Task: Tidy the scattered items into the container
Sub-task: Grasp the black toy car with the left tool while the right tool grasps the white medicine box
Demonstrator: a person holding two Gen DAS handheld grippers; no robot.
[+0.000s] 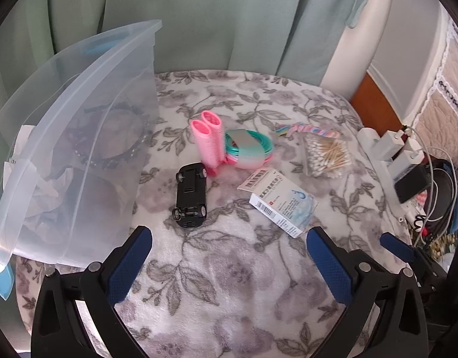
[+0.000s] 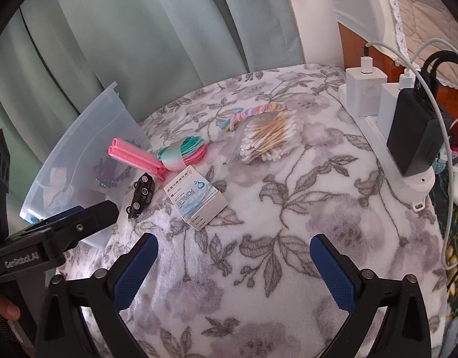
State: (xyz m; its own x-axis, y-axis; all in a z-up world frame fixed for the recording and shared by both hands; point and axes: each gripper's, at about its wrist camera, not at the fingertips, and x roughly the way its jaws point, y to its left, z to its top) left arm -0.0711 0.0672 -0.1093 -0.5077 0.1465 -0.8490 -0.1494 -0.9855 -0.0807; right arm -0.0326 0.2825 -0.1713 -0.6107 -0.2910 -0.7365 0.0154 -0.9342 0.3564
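Note:
A clear plastic container [image 1: 89, 137] stands at the left on the floral blanket and holds a dark headband and crumpled paper. Beside it lie an upturned black toy car [image 1: 190, 198], pink hair rollers [image 1: 208, 140], a teal-pink coiled band [image 1: 248, 149], a small medicine box [image 1: 281, 201], a bag of cotton swabs [image 1: 326, 156] and a pastel braided tie [image 1: 303, 129]. My left gripper [image 1: 229, 241] is open and empty, just short of the car and box. My right gripper [image 2: 233, 250] is open and empty, short of the box [image 2: 196, 198]. The car [image 2: 142, 194] and container [image 2: 89, 155] lie to its left.
A white power strip [image 2: 408, 161] with white chargers [image 2: 363, 89] and a black adapter [image 2: 417, 137] runs along the blanket's right edge, with cables beyond. Green curtains [image 1: 199, 15] hang behind. The left gripper's body [image 2: 50, 238] shows at the right wrist view's left.

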